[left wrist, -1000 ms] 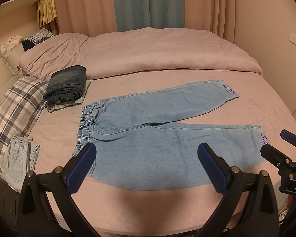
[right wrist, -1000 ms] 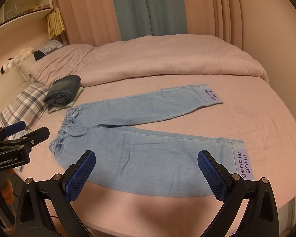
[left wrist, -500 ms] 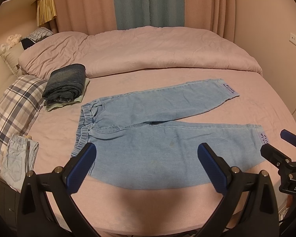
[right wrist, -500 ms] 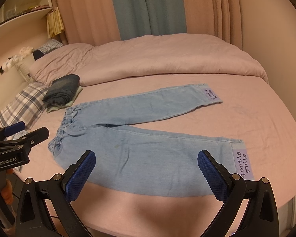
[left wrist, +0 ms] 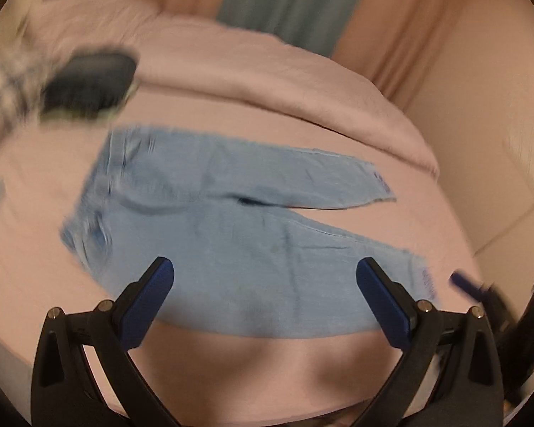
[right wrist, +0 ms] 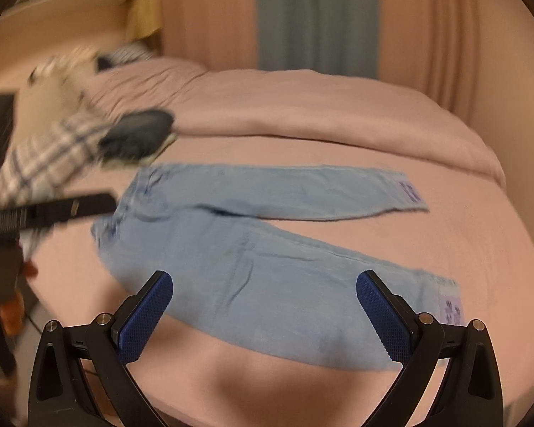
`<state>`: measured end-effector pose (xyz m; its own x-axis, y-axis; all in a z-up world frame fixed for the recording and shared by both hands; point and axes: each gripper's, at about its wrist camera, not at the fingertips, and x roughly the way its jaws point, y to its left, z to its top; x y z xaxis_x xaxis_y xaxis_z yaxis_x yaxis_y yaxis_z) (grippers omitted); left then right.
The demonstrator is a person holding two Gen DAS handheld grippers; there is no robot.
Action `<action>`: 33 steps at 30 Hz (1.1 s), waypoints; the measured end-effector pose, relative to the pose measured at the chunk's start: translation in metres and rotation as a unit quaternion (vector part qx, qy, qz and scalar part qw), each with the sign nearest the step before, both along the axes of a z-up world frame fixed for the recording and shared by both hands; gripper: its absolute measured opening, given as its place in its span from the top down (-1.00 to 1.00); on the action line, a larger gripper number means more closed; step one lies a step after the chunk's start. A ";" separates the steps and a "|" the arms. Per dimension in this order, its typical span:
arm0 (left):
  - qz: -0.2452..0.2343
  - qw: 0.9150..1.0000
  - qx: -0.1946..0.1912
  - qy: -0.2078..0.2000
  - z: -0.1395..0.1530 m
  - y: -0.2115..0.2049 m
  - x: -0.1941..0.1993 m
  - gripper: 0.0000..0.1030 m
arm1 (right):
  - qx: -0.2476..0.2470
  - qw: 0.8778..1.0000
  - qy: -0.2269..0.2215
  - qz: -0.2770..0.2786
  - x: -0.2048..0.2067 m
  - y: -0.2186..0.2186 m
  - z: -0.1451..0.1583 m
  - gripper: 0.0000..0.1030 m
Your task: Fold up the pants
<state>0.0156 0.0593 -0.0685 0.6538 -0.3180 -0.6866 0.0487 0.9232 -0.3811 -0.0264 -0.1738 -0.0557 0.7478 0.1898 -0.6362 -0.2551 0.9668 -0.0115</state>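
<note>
Above, we hold both the left gripper (left wrist: 265,299) and right gripper (right wrist: 264,302) wide and empty over flat pants (right wrist: 267,235); next, we judge, seize a leg.

light blue pants (left wrist: 231,249), pink bed (left wrist: 338,366), plaid pillow (right wrist: 46,156)

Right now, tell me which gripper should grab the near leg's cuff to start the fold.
Right, probably. In its own view the right gripper hangs open with the near cuff of the pants beside its right finger. The left gripper, also open, sits nearer the waistband, though blur makes this rough.
</note>
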 end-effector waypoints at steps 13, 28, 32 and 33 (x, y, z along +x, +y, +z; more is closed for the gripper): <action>0.165 0.972 -0.141 0.090 -0.112 0.142 -0.001 -0.99 | -0.158 0.973 -0.041 0.161 -0.001 0.120 -0.096 -0.71; 0.212 0.968 -0.101 0.090 -0.138 0.173 0.053 0.42 | -0.236 0.936 -0.064 0.255 -0.002 0.189 -0.140 0.27; 0.210 0.965 -0.130 0.089 -0.140 0.182 0.048 0.57 | -0.208 0.947 -0.036 0.244 0.006 0.196 -0.141 0.80; 0.209 0.967 -0.125 0.082 -0.137 0.180 0.045 0.61 | -0.204 0.947 -0.032 0.244 0.007 0.196 -0.139 0.86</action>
